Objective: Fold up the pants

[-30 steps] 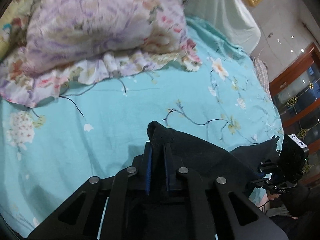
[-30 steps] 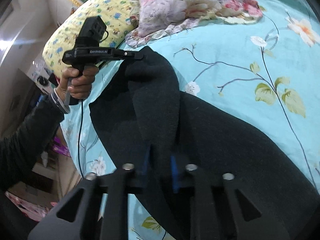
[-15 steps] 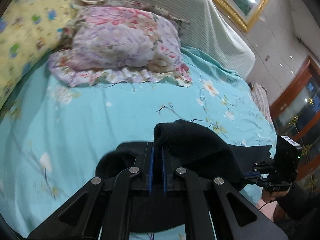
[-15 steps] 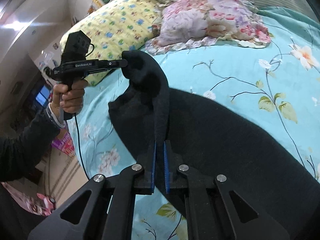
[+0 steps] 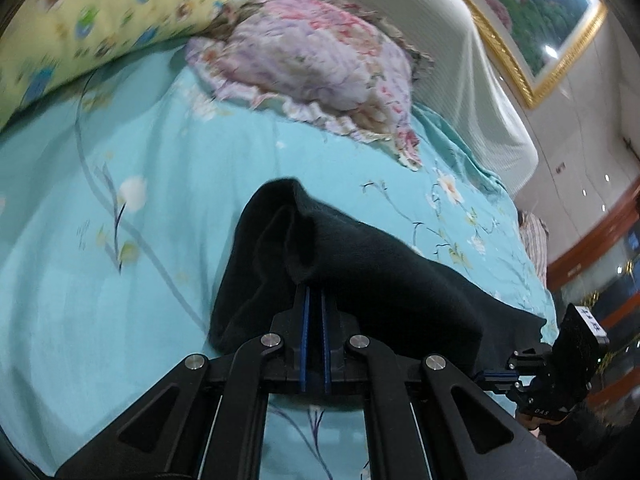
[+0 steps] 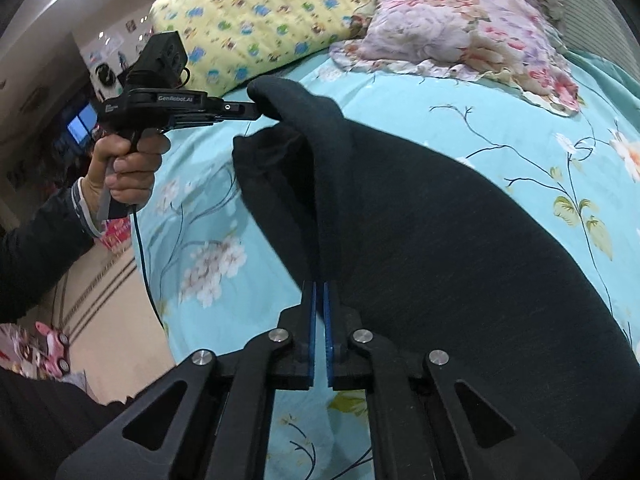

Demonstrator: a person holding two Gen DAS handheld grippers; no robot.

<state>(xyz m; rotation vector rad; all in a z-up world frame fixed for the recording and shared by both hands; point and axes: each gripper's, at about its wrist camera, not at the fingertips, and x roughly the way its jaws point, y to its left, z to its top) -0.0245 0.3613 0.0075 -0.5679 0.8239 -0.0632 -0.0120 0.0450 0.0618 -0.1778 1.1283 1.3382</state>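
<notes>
Black pants [image 6: 460,240] are draped across the turquoise bed [image 6: 500,120], one edge pinched up by both grippers, left gripper [image 5: 314,296] and right gripper [image 6: 319,288] each clamped on fabric, long axis running between them.

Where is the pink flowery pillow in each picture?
Left wrist view: the pink pillow lies at top centre on the blue sheet, beyond the black pants.
Right wrist view: it lies at top right, beside the yellow pillow.
Shared landmark: the yellow pillow, at top left in the left wrist view.
</notes>
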